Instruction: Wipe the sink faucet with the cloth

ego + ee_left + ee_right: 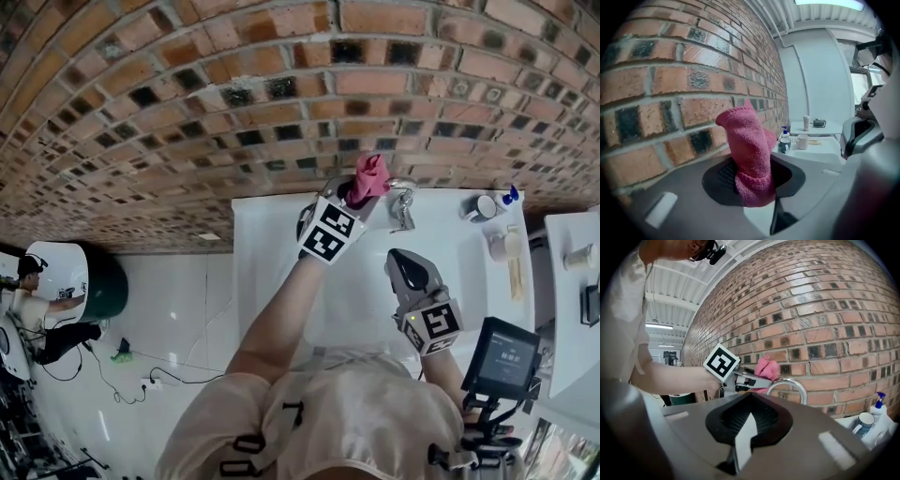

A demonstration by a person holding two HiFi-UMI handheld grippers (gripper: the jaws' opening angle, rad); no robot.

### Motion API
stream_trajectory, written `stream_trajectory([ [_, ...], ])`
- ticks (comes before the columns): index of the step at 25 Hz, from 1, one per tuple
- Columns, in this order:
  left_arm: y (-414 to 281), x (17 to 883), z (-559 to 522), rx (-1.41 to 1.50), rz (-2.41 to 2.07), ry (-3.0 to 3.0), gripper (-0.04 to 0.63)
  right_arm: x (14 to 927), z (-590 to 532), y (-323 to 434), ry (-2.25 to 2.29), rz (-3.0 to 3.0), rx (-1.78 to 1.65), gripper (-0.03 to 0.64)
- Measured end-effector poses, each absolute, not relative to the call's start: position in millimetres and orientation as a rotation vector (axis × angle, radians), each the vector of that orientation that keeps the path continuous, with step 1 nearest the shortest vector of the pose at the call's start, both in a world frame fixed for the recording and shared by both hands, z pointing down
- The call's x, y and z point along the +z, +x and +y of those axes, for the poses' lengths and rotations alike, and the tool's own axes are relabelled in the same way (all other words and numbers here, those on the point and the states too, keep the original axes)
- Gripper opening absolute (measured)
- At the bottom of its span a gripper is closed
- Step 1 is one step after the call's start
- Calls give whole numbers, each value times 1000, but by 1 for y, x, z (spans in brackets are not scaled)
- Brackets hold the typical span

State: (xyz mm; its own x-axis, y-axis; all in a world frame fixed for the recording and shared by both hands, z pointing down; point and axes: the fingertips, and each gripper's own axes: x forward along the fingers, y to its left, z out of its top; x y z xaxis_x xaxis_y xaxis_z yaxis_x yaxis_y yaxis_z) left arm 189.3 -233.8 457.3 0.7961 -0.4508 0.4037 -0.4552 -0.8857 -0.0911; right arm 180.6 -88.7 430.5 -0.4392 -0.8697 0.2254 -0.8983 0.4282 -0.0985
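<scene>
Pink knitted cloth [370, 176] is pinched tight in the left gripper's [359, 194] jaws, just left of the curved shiny metal faucet [401, 202]. Below the faucet hangs the right gripper [397, 258], jaws together, holding nothing.

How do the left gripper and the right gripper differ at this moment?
The left gripper is shut on the pink cloth; the right gripper is shut with nothing between its jaws. The left gripper is up by the faucet at the brick wall; the right gripper sits back from it over the sink. Both point toward the wall.
</scene>
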Motion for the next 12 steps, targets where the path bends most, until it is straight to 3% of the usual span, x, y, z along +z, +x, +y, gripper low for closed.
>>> stream_trajectory([
  [7, 159, 518, -218, 780, -737, 2832, 121, 432, -98, 170, 1529, -2552, 310, -11],
  [12, 178, 470, -209, 596, -766, 2932, 120, 435, -103, 195, 1593, -2514, 262, -11],
])
